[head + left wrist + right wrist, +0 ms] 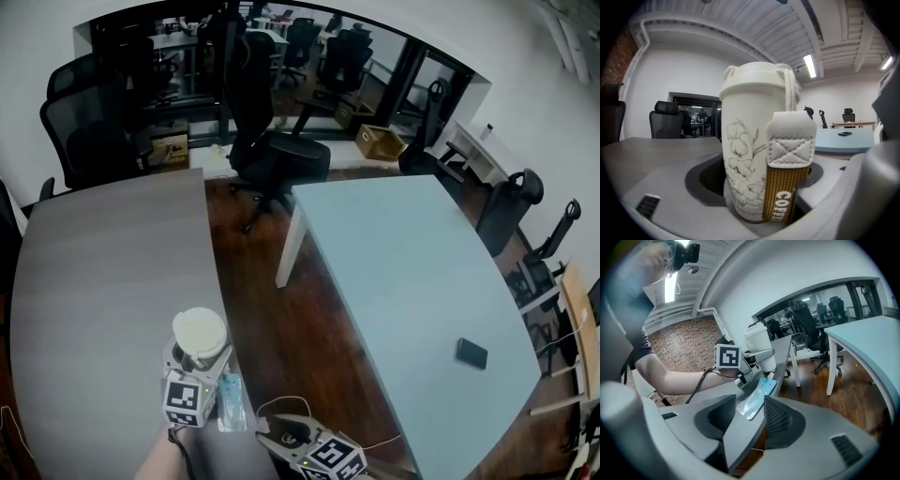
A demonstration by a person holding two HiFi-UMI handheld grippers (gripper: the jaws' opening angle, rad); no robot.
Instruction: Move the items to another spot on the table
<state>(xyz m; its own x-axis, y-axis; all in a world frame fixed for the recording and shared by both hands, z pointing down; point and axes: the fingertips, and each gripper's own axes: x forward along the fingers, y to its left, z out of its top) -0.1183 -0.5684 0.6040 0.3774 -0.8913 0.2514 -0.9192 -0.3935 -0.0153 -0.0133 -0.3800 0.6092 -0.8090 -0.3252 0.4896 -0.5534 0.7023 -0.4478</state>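
A white lidded coffee cup (199, 330) with a flower print and a brown strap (787, 187) stands upright between the jaws of my left gripper (199, 354), which is shut on it. The cup's base is close to the grey table (103, 281). In the right gripper view the cup (758, 341) is at the table's edge, with a light blue pouch (757, 397) lying flat just in front of it. The same pouch (231, 401) lies to the right of the left gripper's marker cube. My right gripper (750, 404) stands open, short of the pouch, holding nothing.
A strip of wooden floor (253, 272) separates the grey table from a light blue table (403, 262), which bears a dark phone (472, 353). Black office chairs (272, 150) stand at the far end. A person's forearm (670, 378) holds the left gripper.
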